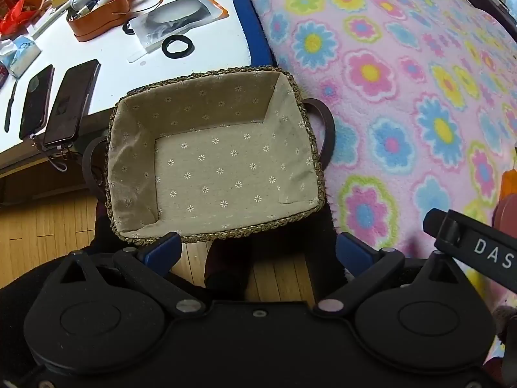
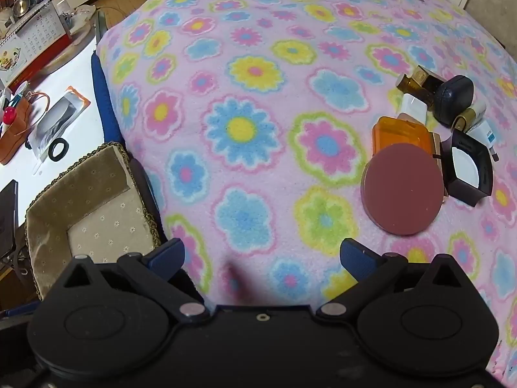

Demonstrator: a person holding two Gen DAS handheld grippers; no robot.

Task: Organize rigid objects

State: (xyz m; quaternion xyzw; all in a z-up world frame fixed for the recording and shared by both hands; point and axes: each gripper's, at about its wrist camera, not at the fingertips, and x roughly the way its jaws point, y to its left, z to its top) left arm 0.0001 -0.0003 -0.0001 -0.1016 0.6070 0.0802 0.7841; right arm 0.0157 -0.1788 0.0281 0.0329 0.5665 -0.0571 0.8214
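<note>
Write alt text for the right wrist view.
The open right gripper hangs over a flowered blanket, holding nothing. A pile of small items sits at right, a round maroon lid nearest; an empty lined basket sits at lower left.

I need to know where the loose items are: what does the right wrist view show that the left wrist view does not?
Only the right wrist view shows the pile of small items: a round dark red disc, an orange box, a black square case, a brown bottle and a dark blue pouch, plus the open, empty right gripper.

Only the left wrist view shows two phones on the white table and the open left gripper.

Both show the empty lined basket and the flowered blanket.
</note>
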